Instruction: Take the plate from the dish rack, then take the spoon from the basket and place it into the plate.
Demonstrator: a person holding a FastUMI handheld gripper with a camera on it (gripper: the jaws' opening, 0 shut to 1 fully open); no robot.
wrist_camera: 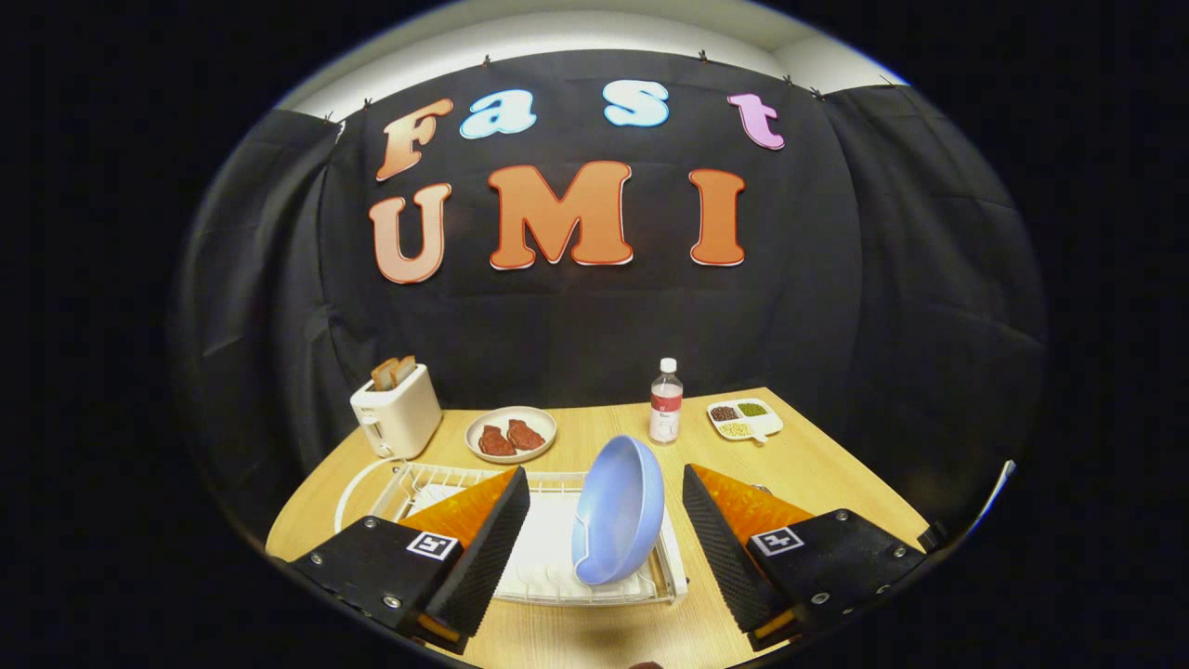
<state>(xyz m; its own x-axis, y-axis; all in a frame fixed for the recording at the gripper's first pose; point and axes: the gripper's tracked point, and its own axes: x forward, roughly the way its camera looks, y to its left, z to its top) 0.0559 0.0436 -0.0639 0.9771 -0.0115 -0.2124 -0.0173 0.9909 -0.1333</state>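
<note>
You're holding the tongs wide apart, nothing gripped, fingers spread either side of the plate without touching it. The plate is sitting on edge in the dish rack, just ahead of and between the fingers, tilted a bit, hollow side facing the left finger. It's standing that way because the rack's wires are propping it up, which is leaving the top rim free for a pinch from above. The wide opening is giving clearance for that deep curved rim, so this reads as lining up for the grasp, first step not yet done.

The rack is resting on the wooden table, white, near the front edge, with what looks like a white drain tray under it. No spoon or basket that I can make out from here; an orange shape behind each finger is blocking part of the rack, so can't tell what's there.

Going further out: a white toaster with bread slices in it is standing beyond the rack on the left. Next to it a small dish is holding two reddish-brown pieces, looks like meat. A plastic bottle is standing upright beyond the plate. Right of the bottle a divided tray is holding small heaps of beans or grains. All well apart from the rack, so not in your way.
</note>
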